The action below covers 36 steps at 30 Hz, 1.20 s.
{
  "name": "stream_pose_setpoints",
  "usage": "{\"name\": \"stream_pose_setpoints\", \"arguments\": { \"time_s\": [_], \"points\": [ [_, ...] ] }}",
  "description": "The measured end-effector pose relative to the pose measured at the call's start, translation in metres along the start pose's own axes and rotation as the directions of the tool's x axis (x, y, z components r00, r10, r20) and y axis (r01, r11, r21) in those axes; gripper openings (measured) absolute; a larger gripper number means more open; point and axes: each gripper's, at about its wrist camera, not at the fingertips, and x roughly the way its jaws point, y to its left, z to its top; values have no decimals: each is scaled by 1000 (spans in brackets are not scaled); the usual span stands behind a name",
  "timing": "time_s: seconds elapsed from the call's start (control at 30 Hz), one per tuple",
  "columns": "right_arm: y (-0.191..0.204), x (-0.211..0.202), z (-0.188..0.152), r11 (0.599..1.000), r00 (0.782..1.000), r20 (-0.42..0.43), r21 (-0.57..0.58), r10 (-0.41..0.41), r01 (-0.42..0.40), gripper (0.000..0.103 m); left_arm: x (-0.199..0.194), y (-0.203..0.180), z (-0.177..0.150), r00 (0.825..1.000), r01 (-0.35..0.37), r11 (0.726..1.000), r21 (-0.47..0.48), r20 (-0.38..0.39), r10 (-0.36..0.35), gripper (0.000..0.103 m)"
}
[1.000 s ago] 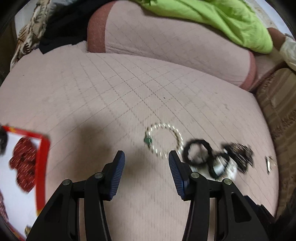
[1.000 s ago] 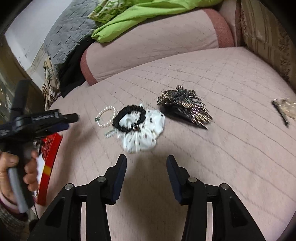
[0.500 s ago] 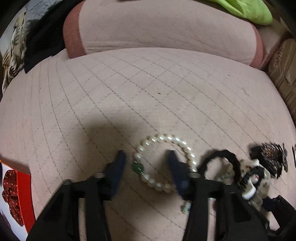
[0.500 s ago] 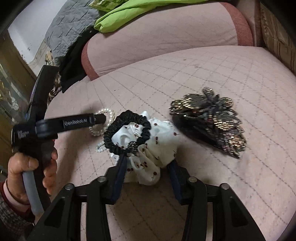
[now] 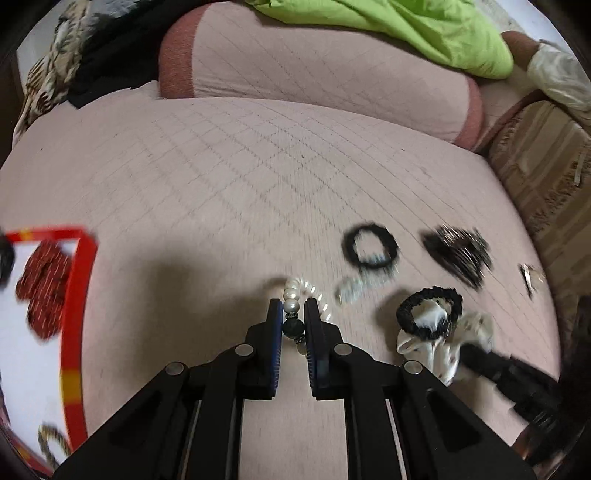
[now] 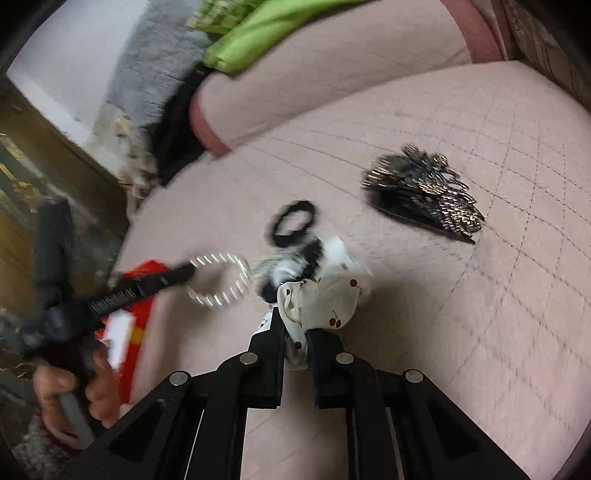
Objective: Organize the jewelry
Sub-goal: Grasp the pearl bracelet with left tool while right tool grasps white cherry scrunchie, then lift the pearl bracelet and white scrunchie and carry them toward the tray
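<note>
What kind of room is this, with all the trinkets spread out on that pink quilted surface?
Probably a bedroom or living room at home. The pink quilted cover lies over a cushioned seat or bed with a bolster behind, a green blanket tossed on it, and folded bedding stacked nearby.

The left claw (image 5: 293, 319), which a second ago was hanging wide above the pink cushion (image 5: 240, 192), is now clamping the pearl bracelet (image 5: 295, 299) at its dark green bead, its jaws having just been closing on it. The right claw (image 6: 295, 332), earlier spread short of the pile, is now pinching the white cherry-print scrunchie (image 6: 328, 299). One black hair tie (image 6: 291, 221), earlier resting on that scrunchie, is now lying apart on the cushion.
</note>
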Motion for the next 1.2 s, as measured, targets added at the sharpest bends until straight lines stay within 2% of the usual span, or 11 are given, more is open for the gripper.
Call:
{"name": "stream_pose_setpoints", "arguments": {
  "time_s": [0.07, 0.17, 0.27, 0.43, 0.63, 0.67, 0.73, 0.77, 0.8, 1.03, 1.2],
  "points": [
    [4, -14, -8, 993, 994, 7, 40, 107, -107, 12, -15, 5, -21, 1000, 20, 1000, -7, -4, -20, 11],
    [26, -26, -29, 988, 992, 33, -89, -124, 127, 11, -29, 11, -51, 999, 28, 1000, -11, -18, -29, 11],
    [27, -36, -49, 992, 994, 7, -62, -108, 108, 11, -35, 16, -73, 999, 45, 999, -18, -29, -46, 11],
    [18, -50, -82, 984, 984, -13, -40, -175, 175, 11, -39, 26, -100, 999, 31, 999, -22, -41, -32, 11],
    [19, -58, -99, 943, 945, -18, -70, -326, 324, 15, -37, 39, -127, 996, -78, 997, -6, -54, 78, 11],
    [17, -64, -102, 937, 939, -9, -69, -344, 342, 19, -39, 42, -130, 995, -88, 996, -5, -49, 87, 11],
    [14, -73, -104, 929, 930, 9, -56, -367, 366, 43, -42, 48, -133, 995, -89, 996, -12, -44, 88, 11],
    [12, -76, -104, 927, 928, 19, -44, -372, 372, 61, -43, 50, -134, 995, -87, 996, -19, -42, 86, 11],
    [11, -80, -105, 927, 927, 28, -33, -374, 375, 68, -43, 53, -135, 996, -85, 996, -25, -41, 84, 11],
    [12, -78, -108, 918, 919, 33, -47, -393, 394, 68, -39, 60, -139, 998, -58, 997, -48, -24, 56, 20],
    [11, -64, -107, 910, 912, 24, -70, -409, 410, 65, -33, 53, -135, 1000, -21, 998, -60, -11, 21, 40]
  ]
}}
